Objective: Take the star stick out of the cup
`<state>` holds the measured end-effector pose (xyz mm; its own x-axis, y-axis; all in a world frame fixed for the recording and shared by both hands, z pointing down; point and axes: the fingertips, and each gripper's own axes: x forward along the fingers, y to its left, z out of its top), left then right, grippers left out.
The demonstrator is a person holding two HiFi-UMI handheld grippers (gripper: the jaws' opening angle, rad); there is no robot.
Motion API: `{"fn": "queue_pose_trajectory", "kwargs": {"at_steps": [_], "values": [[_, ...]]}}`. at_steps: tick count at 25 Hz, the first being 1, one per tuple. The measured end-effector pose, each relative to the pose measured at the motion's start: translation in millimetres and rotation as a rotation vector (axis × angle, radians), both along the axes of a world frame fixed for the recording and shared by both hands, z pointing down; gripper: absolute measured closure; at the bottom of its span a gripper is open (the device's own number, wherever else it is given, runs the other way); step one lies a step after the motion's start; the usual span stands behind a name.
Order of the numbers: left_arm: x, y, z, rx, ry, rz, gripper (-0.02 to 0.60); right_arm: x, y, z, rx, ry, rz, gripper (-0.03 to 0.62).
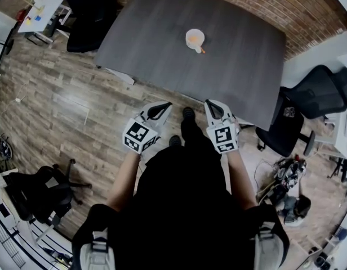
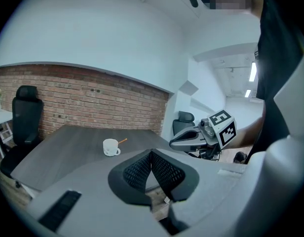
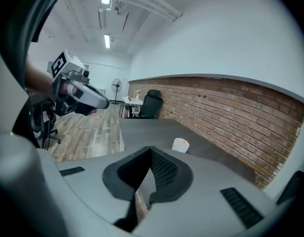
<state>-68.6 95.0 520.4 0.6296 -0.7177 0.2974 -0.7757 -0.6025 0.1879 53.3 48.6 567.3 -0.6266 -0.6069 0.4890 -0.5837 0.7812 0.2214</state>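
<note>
A white cup [image 1: 195, 39] stands on the dark grey table [image 1: 162, 44], toward its far side. An orange stick [image 1: 202, 50] pokes out over the cup's rim; its star end is not visible. The cup [image 2: 111, 147] and stick [image 2: 122, 141] look small and distant in the left gripper view, and the cup [image 3: 180, 145] is just as far off in the right gripper view. My left gripper [image 1: 164, 106] and right gripper [image 1: 210, 106] are held side by side at the table's near edge, well short of the cup. Both are shut and empty, jaw tips touching.
Black office chairs stand at the table's far left [image 1: 86, 16] and right [image 1: 308, 103], with another on the wooden floor at the left [image 1: 44, 187]. A brick wall [image 2: 93, 100] runs behind the table. A small white side table [image 1: 41, 10] sits at the far left.
</note>
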Motion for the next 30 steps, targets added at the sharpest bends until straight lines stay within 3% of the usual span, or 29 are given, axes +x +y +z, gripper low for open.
{"fn": "queue_pose_trajectory", "kwargs": {"at_steps": [11,20,30], "values": [[-8.8,-12.7,12.2,-0.042,0.001,-0.009,0.579,-8.9,-24.5,8.1,-0.027,-0.004,0.000,0.595],[-19.5,-50.7,-8.0,-0.007,0.006,-0.033,0.579,-17.9,-64.0,4.1,-0.031,-0.013,-0.007,0.595],[-16.8,-100.7,-1.8,-0.021,-0.035,-0.035,0.579,-10.0,-120.4,10.3,-0.029,-0.040,0.002,0.595]]}}
